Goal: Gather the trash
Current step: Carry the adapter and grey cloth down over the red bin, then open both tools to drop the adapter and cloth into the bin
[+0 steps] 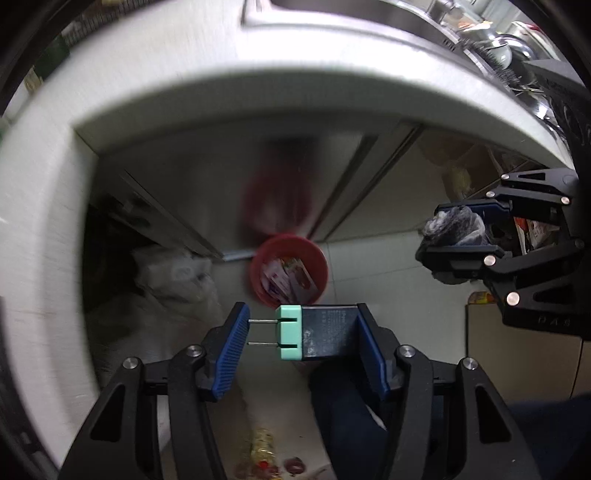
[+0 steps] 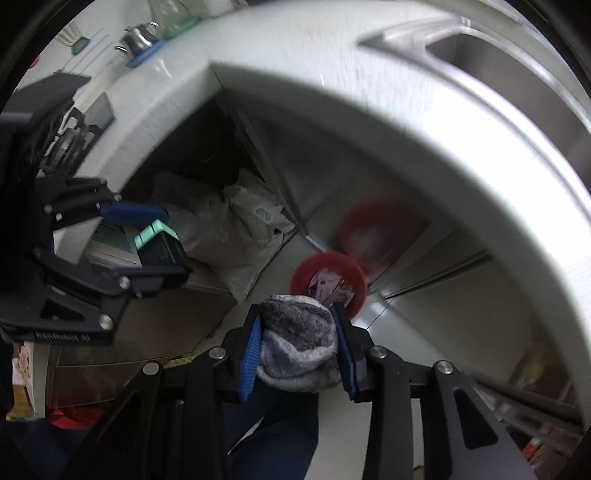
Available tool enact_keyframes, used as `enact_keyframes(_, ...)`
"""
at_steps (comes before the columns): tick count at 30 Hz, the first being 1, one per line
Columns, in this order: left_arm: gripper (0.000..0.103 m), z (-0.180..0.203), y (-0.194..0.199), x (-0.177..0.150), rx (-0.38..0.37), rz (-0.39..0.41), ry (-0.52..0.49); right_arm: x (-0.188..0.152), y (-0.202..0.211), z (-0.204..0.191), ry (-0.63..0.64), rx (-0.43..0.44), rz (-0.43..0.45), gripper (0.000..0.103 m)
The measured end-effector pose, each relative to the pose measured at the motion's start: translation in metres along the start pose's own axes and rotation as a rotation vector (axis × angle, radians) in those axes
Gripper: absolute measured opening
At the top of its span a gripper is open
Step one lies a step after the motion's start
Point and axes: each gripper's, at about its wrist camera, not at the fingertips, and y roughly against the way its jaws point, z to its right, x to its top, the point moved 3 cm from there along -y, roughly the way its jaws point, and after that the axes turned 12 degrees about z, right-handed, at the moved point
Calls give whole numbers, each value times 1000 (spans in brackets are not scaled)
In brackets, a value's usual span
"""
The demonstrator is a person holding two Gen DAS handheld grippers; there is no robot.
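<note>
Trash held, item one: charger plug, dark body with a mint-green end cap and two metal prongs, lying crosswise between the fingers of the left tool
Left tool state: clamped on the charger plug; prong tips against the left blue pad, the dark end against the right blue pad
Trash held, item two: balled grey sock, darker knit on top, paler knit below
Right tool state: clamped on the grey sock, blue ribbed pads pressing it from both sides, the cloth bulging above and below them
Trash bin: red bin standing on the pale tiled floor at the foot of the cabinets, below both tools
Bin contents: printed paper or card packets in white, pink and red; print too small to read
Position of the tools: both held in the air above the floor, in front of the white tabletop's curved edge; the right tool appears at the right of the left wrist view, well apart from the left one
Tabletop fittings: steel sink set into it; a steel kettle on a blue mat further along
Floor, other items: crumpled whitish plastic bags in the cabinet corner; small yellow and red scraps near the lower edge, blurred
</note>
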Motion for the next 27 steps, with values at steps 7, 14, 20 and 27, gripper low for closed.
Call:
enact_keyframes(7, 55, -21, -109, -24, -11, -35, 32, -30, -95, 33, -30, -13, -28, 34)
enact_keyframes(14, 55, -34, -202, -47, -11, -70, 18, -58, -178, 60, -53, -17, -17, 34)
enact_keyframes(20, 55, -50, -258, -73, -3, -103, 43, -78, -232, 71, -74, -5, -29, 34)
enact_keyframes(27, 55, -58, -301, -90, -12, -123, 88, -88, -260, 75, -61, -8, -38, 34)
